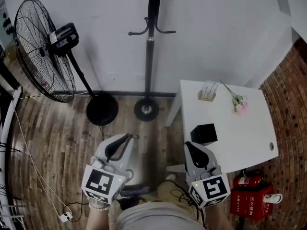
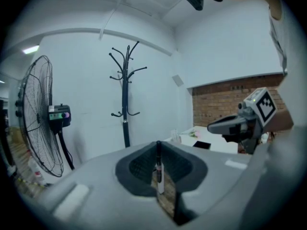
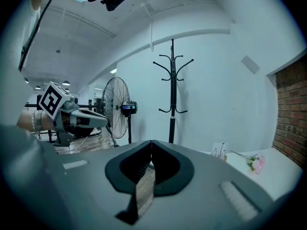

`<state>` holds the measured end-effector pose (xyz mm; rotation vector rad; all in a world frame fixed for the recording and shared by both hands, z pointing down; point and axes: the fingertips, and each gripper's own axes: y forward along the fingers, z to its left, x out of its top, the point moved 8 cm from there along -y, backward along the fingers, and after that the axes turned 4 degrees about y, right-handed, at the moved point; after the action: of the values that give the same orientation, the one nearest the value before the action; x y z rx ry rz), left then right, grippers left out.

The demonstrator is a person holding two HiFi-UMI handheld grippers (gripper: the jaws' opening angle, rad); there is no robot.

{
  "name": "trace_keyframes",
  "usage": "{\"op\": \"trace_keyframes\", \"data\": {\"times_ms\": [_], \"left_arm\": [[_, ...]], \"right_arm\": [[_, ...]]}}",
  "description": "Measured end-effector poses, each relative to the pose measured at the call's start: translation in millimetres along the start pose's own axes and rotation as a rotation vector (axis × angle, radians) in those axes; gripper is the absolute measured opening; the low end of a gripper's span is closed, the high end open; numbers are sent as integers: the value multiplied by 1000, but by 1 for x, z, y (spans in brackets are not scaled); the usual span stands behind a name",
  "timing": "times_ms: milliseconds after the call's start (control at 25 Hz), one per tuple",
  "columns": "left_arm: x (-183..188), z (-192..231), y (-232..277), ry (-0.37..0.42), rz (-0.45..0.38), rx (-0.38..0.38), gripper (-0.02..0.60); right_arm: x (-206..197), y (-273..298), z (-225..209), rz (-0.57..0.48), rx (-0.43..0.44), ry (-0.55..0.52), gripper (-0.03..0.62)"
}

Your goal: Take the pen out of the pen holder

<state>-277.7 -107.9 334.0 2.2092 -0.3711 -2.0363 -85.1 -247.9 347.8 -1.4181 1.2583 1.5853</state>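
Observation:
My left gripper hangs over the wooden floor, left of the white table. In the left gripper view its jaws are shut on a pen with a black top and a white lower part, which stands upright between the pads. The black cube-shaped pen holder sits on the table's near left corner. Just in front of the holder is my right gripper. In the right gripper view its jaws meet at the tips with nothing between them.
A pedestal fan and a black coat stand stand by the white wall. On the table lie pink flowers and a small wooden stand. Red fire extinguishers are near the brick wall.

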Motion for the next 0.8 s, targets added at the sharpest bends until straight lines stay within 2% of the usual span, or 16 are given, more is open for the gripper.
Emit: {"op": "trace_keyframes", "data": {"times_ms": [280,440,800], "left_arm": [[1,-1,-3,-8,-5,-8,25],[2,2,-2,15,-17,-13,25],[1,1,-3,-4,-11,-13,25]], "right_arm": [[2,-1,3,-4,-3,-8,3],[4,1,4,-7,-3,-14,5],[5,2,6,-9,0,-24,5]]}}
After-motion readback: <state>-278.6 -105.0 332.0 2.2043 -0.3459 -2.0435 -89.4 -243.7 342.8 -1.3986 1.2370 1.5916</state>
